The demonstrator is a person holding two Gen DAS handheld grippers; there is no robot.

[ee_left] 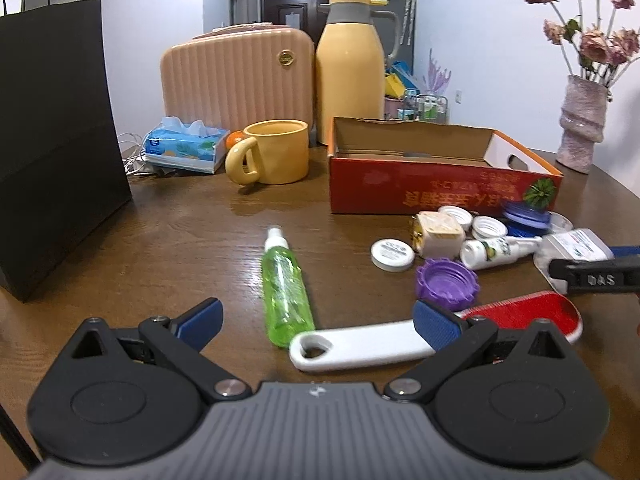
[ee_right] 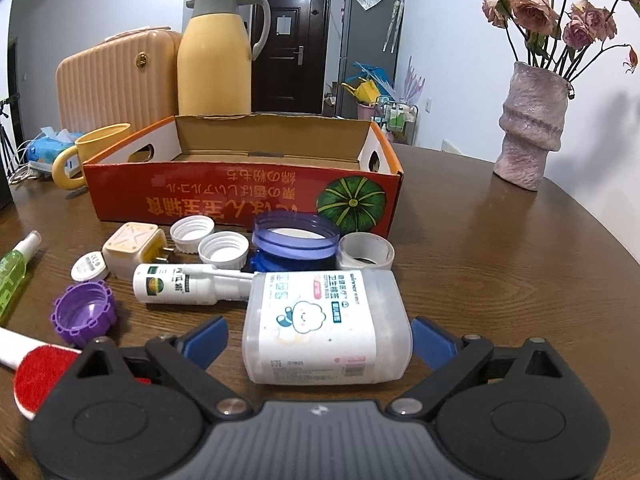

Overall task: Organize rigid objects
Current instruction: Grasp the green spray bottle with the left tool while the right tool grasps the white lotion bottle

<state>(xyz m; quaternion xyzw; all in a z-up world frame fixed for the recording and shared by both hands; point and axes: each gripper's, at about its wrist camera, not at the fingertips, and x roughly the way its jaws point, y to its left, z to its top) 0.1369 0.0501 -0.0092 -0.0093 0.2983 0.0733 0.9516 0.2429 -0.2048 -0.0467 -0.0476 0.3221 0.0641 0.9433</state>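
Straddling the cotton swab box (ee_right: 326, 328), my right fingers (ee_right: 320, 334) stand spread wide, one blue pad on each side of it and neither touching yet, so nothing is gripped; the box lies on its side with its label up, and I judge that closing on its two long faces is the natural hold. My left fingers (ee_left: 318, 320) are likewise open and hold nothing, hovering low over the table (ee_left: 180, 240) with the white handle of the lint brush (ee_left: 360, 346) lying between them and the green spray bottle (ee_left: 286, 288) just ahead. Beyond the swab box, the loose pieces sit crowded together: a small white bottle (ee_right: 188, 284) lying just beside it, a purple cap (ee_right: 84, 314), a plug adapter (ee_right: 132, 254), two white caps (ee_right: 208, 240), a blue lid (ee_right: 296, 246) and a tape roll (ee_right: 366, 256). Behind them stands the open cardboard box (ee_right: 240, 196), which looks empty from here and is probably where these things belong. The yellow mug (ee_left: 276, 150), the thermos (ee_right: 216, 60) and the vase (ee_right: 528, 128) stand further back, well apart from the pile.
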